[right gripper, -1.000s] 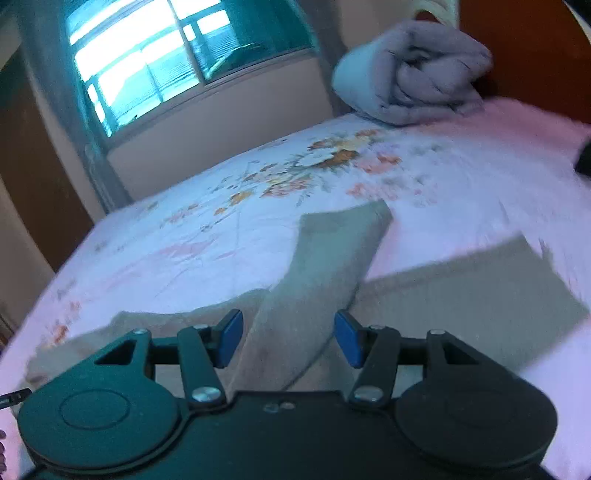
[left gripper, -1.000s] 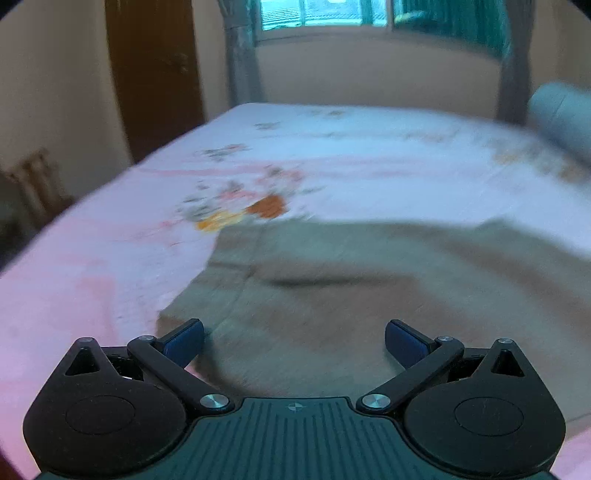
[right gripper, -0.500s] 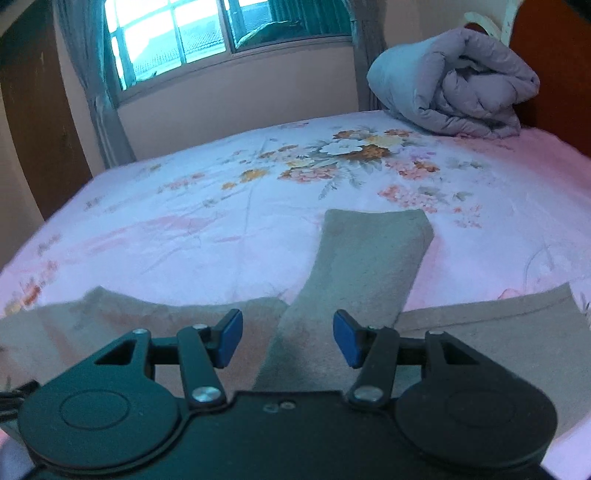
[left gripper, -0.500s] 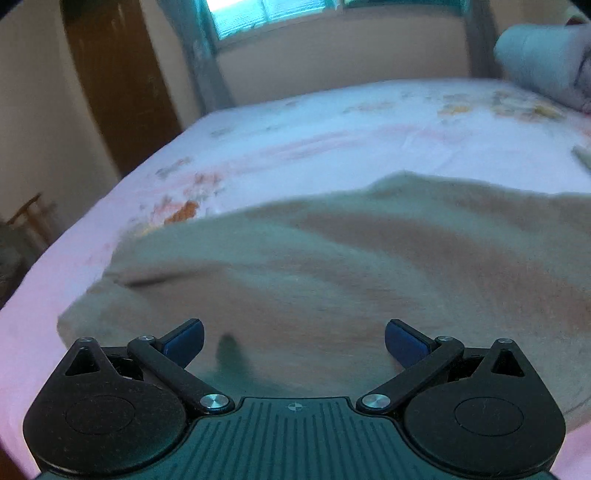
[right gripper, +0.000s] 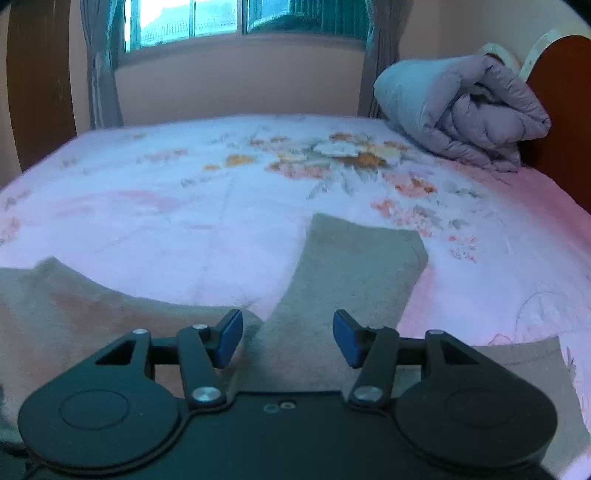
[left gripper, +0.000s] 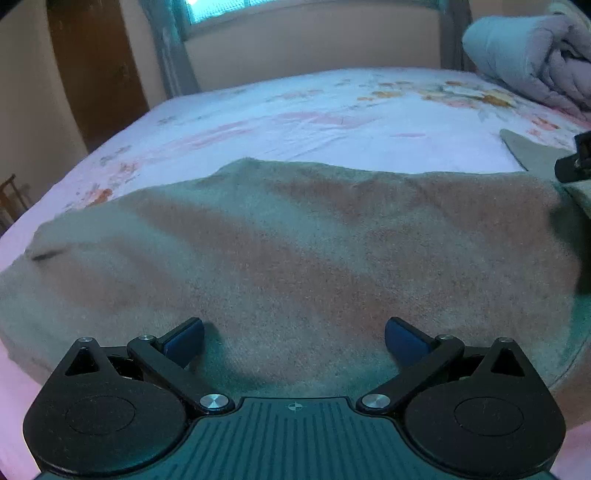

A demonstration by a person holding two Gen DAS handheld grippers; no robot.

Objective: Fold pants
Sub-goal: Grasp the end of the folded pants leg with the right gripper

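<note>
While both tools sit low over the bed, the left hand-held gripper [left gripper: 293,341] has its blue-padded fingers [left gripper: 184,339] spread wide with nothing between them, just above the near edge of the grey-brown pants [left gripper: 295,243]. In the left wrist view the broad upper part of the garment fills the foreground, lying flat on the floral bedsheet [left gripper: 332,118], with a small dark slit near its left edge and a slight peak along its far edge. At the right margin of that view a black piece of the other tool shows beside a narrow strip of the same cloth.

The right hand-held gripper [right gripper: 288,339] is also open, its pads apart to a moderate width and gripping nothing. They frame the base of one trouser leg [right gripper: 351,280], which runs away from the camera and ends in a squared hem on the sheet. Left of it lies the wider body of the pants, and at the lower right another flat section of the fabric reaches toward the bed's edge.

Farther off, an orange and white flower print marks the middle of the sheet. A rolled grey quilt [right gripper: 465,110] rests at the far right against a reddish-brown headboard [right gripper: 561,110]. Beyond the bed stand a pale wall, grey curtains [right gripper: 101,66] and a bright window [right gripper: 221,18]; a dark wooden door [left gripper: 96,66] is at far left.
</note>
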